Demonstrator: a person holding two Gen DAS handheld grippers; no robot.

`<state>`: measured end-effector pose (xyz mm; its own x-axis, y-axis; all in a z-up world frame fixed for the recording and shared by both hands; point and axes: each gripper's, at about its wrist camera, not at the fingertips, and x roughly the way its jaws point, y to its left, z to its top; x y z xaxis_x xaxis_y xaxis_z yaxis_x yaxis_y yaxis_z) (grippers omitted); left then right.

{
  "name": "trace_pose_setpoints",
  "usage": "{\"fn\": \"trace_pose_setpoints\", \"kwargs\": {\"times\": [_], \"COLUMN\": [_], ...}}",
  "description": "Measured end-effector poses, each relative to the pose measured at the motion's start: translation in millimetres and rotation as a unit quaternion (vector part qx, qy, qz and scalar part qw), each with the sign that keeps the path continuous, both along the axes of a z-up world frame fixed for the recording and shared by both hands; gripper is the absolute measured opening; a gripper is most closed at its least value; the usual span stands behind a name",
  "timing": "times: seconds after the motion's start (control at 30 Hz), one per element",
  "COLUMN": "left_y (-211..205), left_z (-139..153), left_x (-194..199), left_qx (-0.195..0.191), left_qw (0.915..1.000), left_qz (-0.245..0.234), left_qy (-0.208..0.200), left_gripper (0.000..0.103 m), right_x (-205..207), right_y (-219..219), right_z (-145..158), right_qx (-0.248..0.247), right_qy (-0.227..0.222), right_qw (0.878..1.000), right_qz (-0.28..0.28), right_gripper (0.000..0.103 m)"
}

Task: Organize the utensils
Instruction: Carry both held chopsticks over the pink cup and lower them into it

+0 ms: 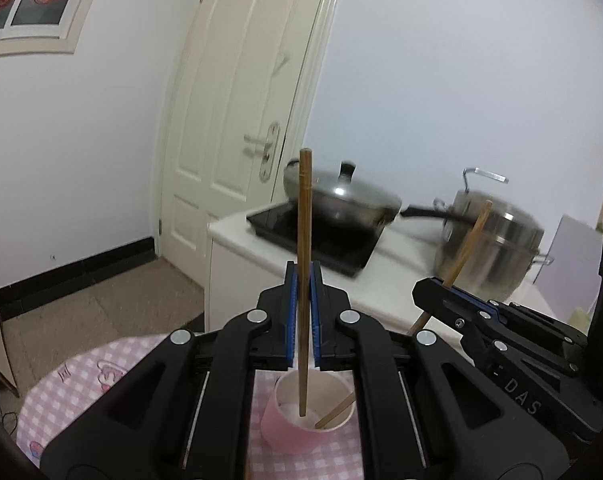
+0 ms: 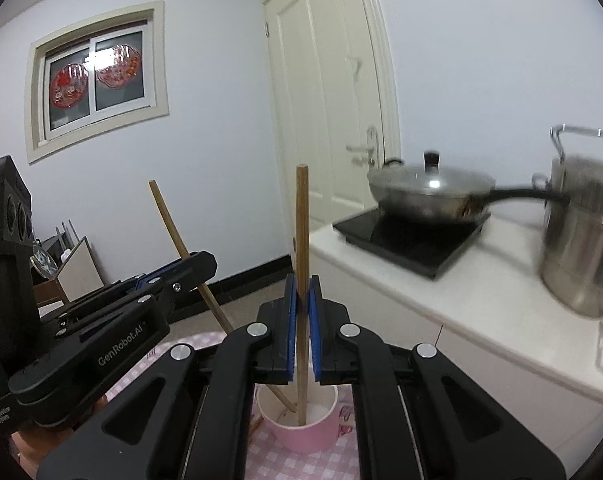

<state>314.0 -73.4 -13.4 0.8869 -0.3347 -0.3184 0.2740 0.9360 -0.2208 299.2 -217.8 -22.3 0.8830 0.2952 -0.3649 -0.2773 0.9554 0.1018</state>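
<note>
A pink cup [image 1: 301, 420] with a white inside stands on the pink checked tablecloth [image 1: 81, 376]; it also shows in the right wrist view [image 2: 301, 424]. My left gripper [image 1: 303, 280] is shut on a wooden chopstick [image 1: 303, 240], held upright with its lower tip inside the cup. My right gripper [image 2: 301, 288] is shut on a second wooden chopstick [image 2: 301, 220], also upright with its tip in the cup. Each gripper shows in the other's view: the right one [image 1: 441, 286] with its slanted chopstick [image 1: 467, 244], the left one [image 2: 197, 264] with its chopstick [image 2: 173, 224].
A white counter [image 2: 481, 300] stands behind the table with a black induction hob [image 2: 413, 240], a lidded wok [image 2: 429, 196] and a tall steel pot [image 2: 581, 240]. A white door [image 2: 325, 120] and a window [image 2: 97, 80] are behind.
</note>
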Motion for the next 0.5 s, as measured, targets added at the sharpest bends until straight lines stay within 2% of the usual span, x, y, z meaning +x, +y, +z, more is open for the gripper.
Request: {"fn": "trace_pose_setpoints", "kwargs": {"times": [0.2, 0.5], "left_y": [-4, -5], "left_z": [-25, -40], "left_x": [7, 13], "left_qx": [0.018, 0.046], "left_qw": [0.9993, 0.9958], "left_qz": [-0.009, -0.026], "left_qy": [0.032, 0.074], "left_gripper": [0.006, 0.007], "right_x": [3, 3], "right_y": [-1, -8], "right_z": [-26, -37], "right_qx": [0.001, 0.004], "right_qy": [0.028, 0.051], "right_qw": [1.0, 0.999], "right_qz": [-0.002, -0.013], "right_gripper": [0.005, 0.005]}}
